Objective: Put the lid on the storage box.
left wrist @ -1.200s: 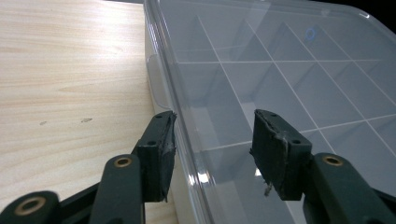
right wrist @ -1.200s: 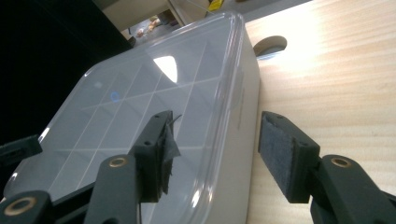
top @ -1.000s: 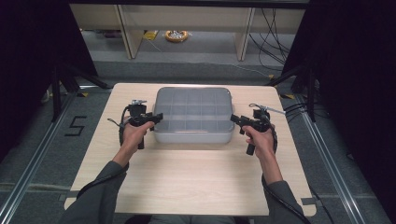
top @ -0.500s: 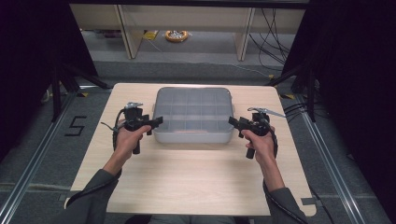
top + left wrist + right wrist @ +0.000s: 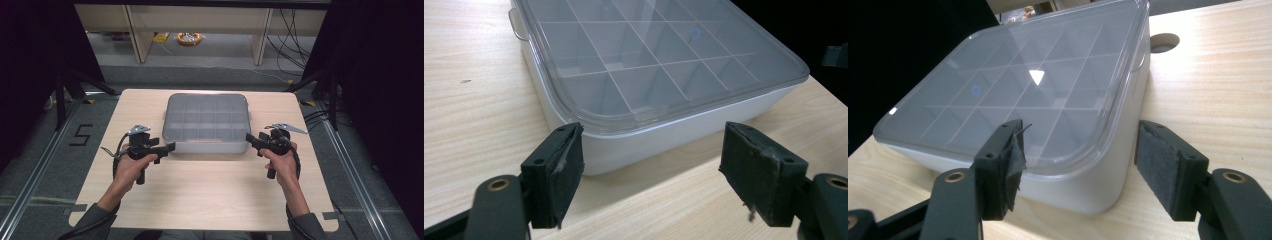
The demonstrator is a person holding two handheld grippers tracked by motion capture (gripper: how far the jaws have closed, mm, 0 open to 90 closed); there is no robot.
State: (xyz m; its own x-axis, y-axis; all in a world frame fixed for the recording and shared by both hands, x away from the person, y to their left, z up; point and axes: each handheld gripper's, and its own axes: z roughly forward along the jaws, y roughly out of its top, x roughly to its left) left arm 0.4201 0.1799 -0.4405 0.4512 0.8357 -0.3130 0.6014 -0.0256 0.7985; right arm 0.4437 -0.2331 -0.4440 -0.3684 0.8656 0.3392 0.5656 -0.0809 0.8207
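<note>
1. Looking down in the high view: lidded compartment box (image 5: 207,123) sits mid-table (image 5: 200,200); left gripper (image 5: 169,147) near its front left corner, right gripper (image 5: 248,137) at its front right corner.
2. Left gripper view: jaws wide, just been opening, nothing between them; left gripper (image 5: 651,170) short of the box (image 5: 649,75) corner, not touching.
3. Right gripper view: right gripper (image 5: 1079,167) jaws wide, just been opening; box (image 5: 1038,100) corner between them, pads (image 5: 1160,167) clear of it.
</note>
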